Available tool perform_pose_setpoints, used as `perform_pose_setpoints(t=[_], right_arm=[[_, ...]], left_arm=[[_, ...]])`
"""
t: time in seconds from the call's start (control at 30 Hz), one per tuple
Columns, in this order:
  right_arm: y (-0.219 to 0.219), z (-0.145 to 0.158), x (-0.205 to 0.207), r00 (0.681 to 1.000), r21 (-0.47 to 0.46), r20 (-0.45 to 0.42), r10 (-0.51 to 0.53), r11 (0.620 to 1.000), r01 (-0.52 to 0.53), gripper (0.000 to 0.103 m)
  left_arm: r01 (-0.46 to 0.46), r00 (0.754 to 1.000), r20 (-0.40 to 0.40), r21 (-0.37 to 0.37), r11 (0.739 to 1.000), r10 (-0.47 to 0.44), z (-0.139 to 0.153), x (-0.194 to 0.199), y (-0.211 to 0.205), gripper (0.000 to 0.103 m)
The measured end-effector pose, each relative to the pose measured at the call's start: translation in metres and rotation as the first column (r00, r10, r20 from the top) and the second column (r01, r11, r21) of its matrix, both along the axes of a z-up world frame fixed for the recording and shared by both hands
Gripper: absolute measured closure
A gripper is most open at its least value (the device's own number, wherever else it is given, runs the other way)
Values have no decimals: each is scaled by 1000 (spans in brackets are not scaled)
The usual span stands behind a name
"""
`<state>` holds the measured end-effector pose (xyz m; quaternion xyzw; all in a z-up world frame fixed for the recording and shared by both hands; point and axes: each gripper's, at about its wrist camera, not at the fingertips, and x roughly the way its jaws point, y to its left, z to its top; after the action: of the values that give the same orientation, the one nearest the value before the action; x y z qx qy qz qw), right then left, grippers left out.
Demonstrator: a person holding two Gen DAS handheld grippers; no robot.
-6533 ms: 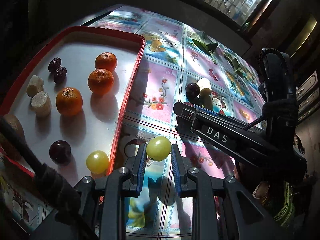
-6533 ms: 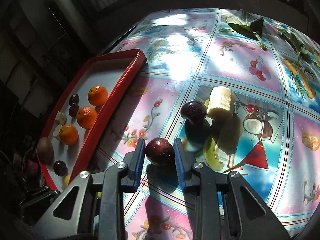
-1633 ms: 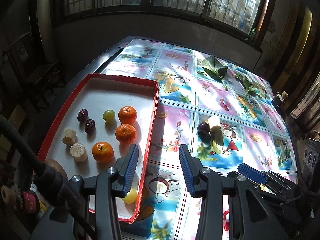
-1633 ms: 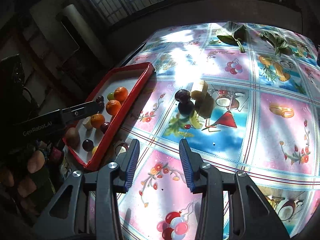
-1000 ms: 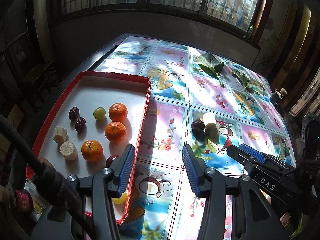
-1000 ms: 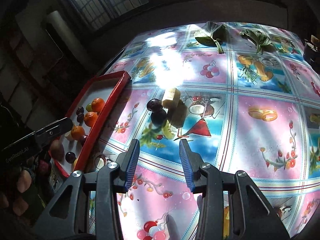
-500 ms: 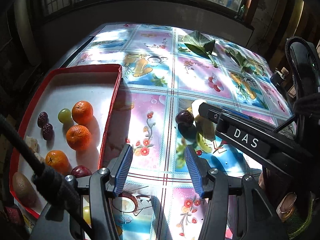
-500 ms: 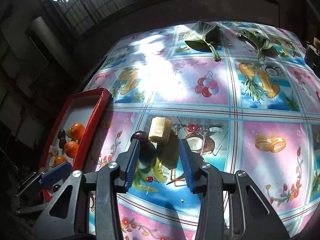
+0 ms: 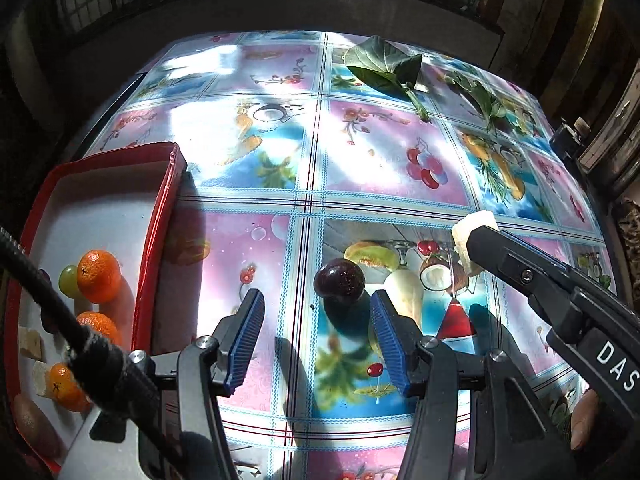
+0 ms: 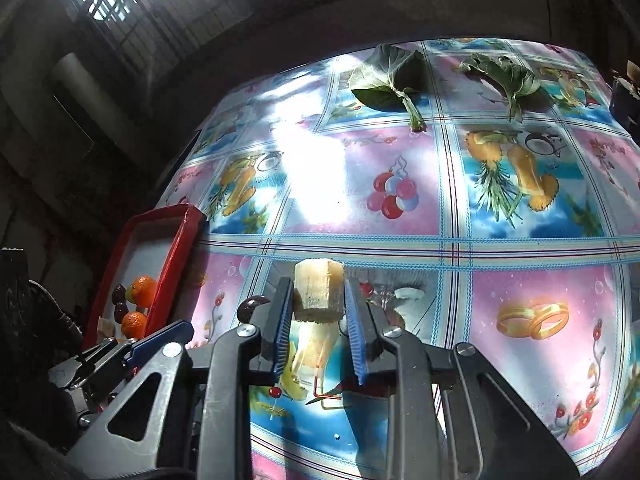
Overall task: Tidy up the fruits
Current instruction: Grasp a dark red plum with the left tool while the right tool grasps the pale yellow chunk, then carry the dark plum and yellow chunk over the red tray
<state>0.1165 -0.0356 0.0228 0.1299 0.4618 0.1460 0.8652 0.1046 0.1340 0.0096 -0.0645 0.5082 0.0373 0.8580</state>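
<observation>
A dark plum (image 9: 339, 281) lies on the patterned tablecloth, just ahead of my open left gripper (image 9: 316, 340) and between the lines of its blue pads. My right gripper (image 10: 318, 332) has its pads against both sides of a pale cut fruit chunk (image 10: 319, 294); the same chunk (image 9: 472, 229) shows at the right gripper's tip in the left wrist view. A red tray (image 9: 156, 232) at the left holds oranges (image 9: 98, 276), a green grape (image 9: 68, 281) and pale chunks (image 9: 30, 342). The plum (image 10: 250, 307) is partly hidden in the right wrist view.
Green leaves (image 9: 384, 66) lie at the table's far side, also in the right wrist view (image 10: 386, 78). A black cable (image 9: 60, 316) crosses the tray in the left wrist view. The table's far edge meets a dark wall.
Both grippers dropped their earlier fruit in the tray and came back. The left has moved up to the plum. The right has advanced onto the pale chunk and closed its jaws around it.
</observation>
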Motion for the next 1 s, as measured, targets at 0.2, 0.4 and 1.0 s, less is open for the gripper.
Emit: perform_pose_setpoints(t=[0.2,0.4,1.0], right_arm=[[-31,9,-18,999,31,21,-47,998,46,75],[-43,10,-30,997,40,19,-68,997,67,75],[-5,33,-50,997,40,74,7,999,-10,75]], left_arm=[[-5,1000,-9,38,999,5,-11,13,-8,59],[-2,1000,-4,45,999,2,-5,11,-11,78],[-179,977,135,85,980,167,58,-56,48,78]])
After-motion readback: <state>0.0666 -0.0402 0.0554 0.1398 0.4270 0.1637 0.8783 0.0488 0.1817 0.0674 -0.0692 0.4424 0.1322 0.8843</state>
